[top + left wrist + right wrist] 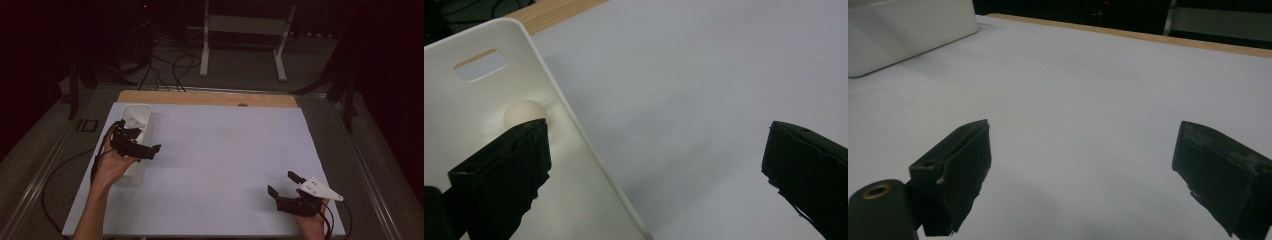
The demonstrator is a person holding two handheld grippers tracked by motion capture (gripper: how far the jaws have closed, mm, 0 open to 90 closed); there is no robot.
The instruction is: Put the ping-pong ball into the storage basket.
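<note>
Near the left edge of the worktop (215,150), toward the far left corner: a white bin (489,55), long axis running from the near edge to the far edge. Inside it, tucked against the far end wall below a slot handle, a small pale ball (524,112), resting in the corner where that wall meets the bin's right side wall.

Left hand-held gripper (136,145) hanging over the bin's right rim, jaws spread wide and holding nothing. In the left gripper view, one jaw over the bin's interior, the other out over bare worktop, so the side wall falls between them. Ball lying ahead of the inside jaw, just beyond its tip and farther toward the far end of the bin; touching or apart cannot be told, since the jaw tip overlaps the ball's lower edge.

Right hand-held gripper (284,184) down by the near right corner of the worktop, jaws likewise spread, empty, pointed across open surface, well apart from the bin.

Judgement: left hand by far the nearer to the ball. Likely needed next: shifting that gripper sideways into the bin so both jaws clear the side wall, then forward toward the far corner to straddle the ball. Risk: closing across the wall instead, or nudging the ball along the wall.
</note>
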